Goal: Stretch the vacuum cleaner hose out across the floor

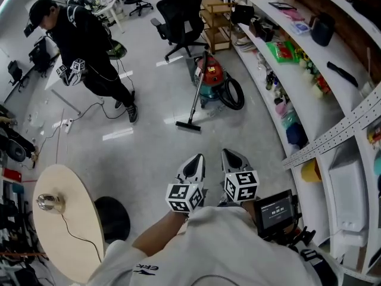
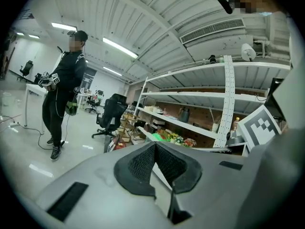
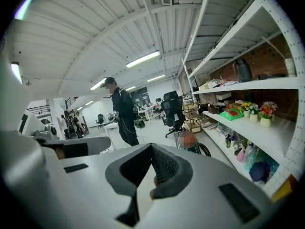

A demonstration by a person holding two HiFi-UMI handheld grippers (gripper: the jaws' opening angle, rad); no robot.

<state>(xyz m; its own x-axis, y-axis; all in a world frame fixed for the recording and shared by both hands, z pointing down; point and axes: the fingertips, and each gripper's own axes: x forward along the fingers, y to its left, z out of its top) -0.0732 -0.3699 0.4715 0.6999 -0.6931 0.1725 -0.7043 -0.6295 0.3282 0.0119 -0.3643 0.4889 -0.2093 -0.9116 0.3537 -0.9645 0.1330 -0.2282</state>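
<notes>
grey floor; vacuum cleaner beside shelving.

Head view, legible text: I get one item, dark lettering reading "ERK" on the wearer's light shirt (possibly cut off by a fold). The small screen shows characters too small to read. Gripper views: nothing readable.
</notes>
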